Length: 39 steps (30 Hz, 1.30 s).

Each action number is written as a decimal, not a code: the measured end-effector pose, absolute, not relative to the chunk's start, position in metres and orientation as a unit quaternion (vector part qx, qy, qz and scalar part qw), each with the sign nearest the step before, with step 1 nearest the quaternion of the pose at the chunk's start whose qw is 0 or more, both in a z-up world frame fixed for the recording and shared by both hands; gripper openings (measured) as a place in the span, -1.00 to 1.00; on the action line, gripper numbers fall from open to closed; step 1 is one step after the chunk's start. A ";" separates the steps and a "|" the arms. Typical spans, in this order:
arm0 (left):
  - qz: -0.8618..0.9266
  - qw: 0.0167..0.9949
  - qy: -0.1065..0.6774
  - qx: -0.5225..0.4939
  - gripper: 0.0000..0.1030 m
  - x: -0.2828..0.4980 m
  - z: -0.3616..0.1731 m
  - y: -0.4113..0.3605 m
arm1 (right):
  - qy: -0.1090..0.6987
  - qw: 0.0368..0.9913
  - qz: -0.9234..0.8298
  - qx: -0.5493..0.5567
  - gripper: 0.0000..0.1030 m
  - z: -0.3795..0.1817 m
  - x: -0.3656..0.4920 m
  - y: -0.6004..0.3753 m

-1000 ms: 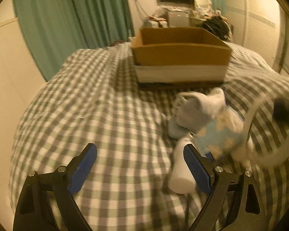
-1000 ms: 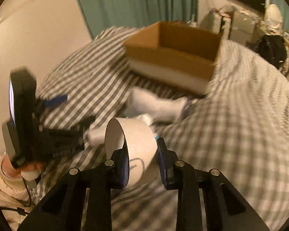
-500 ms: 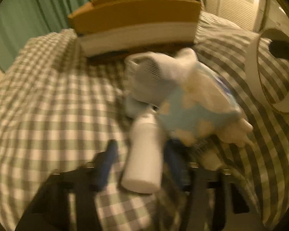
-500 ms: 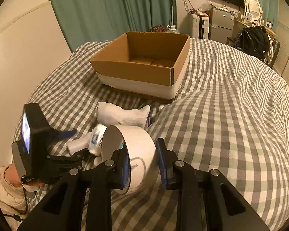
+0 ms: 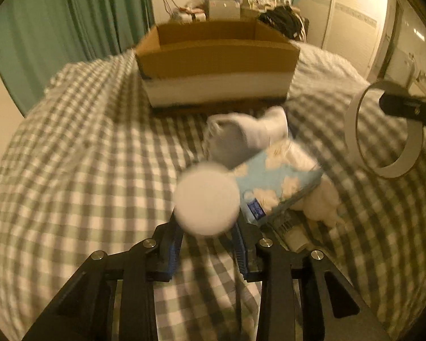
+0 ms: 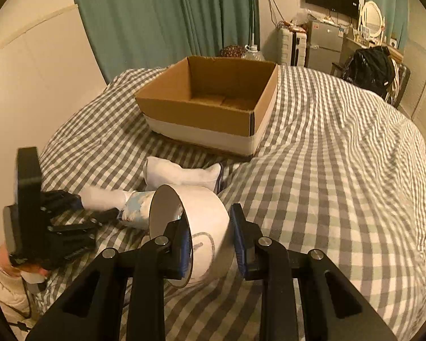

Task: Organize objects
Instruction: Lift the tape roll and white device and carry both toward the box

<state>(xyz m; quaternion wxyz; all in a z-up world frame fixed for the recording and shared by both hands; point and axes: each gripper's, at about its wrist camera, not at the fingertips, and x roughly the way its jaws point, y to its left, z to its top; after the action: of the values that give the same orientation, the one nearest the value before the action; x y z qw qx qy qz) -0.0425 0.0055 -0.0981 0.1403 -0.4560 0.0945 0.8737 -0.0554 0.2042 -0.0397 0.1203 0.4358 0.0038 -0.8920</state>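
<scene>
My left gripper [image 5: 207, 244] is shut on a white bottle [image 5: 206, 199], its round end facing the camera, lifted above the checked bed; it also shows in the right wrist view [image 6: 102, 197]. My right gripper [image 6: 211, 241] is shut on a wide white tape roll [image 6: 196, 227], also seen at the right of the left wrist view [image 5: 383, 130]. An open cardboard box [image 6: 213, 105] stands on the bed beyond; it shows in the left wrist view too [image 5: 217, 59]. A blue tissue pack [image 5: 275, 187] and white socks [image 5: 247, 133] lie between.
A small tube [image 5: 294, 231] lies by the tissue pack. Green curtains [image 6: 167, 20] hang behind the bed. A fridge [image 6: 325, 45], a black bag [image 6: 369, 65] and clutter stand at the far right. The wall [image 6: 28, 91] borders the bed's left side.
My left gripper has moved right to the pile, shut on the white bottle and lifted it. My right gripper has kept the tape roll and drawn back a little.
</scene>
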 end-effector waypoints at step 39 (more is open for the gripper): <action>0.893 0.131 0.096 -0.421 -0.10 -0.089 -0.066 0.013 | 0.033 0.123 -0.909 0.398 -0.52 -0.001 -0.098 0.195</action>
<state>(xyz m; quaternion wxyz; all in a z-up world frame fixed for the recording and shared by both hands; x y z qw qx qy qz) -0.0889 0.0130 -0.0664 0.1309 -0.4206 0.0958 0.8926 -0.0981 0.1945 -0.0009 0.1226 0.3975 0.0326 -0.9088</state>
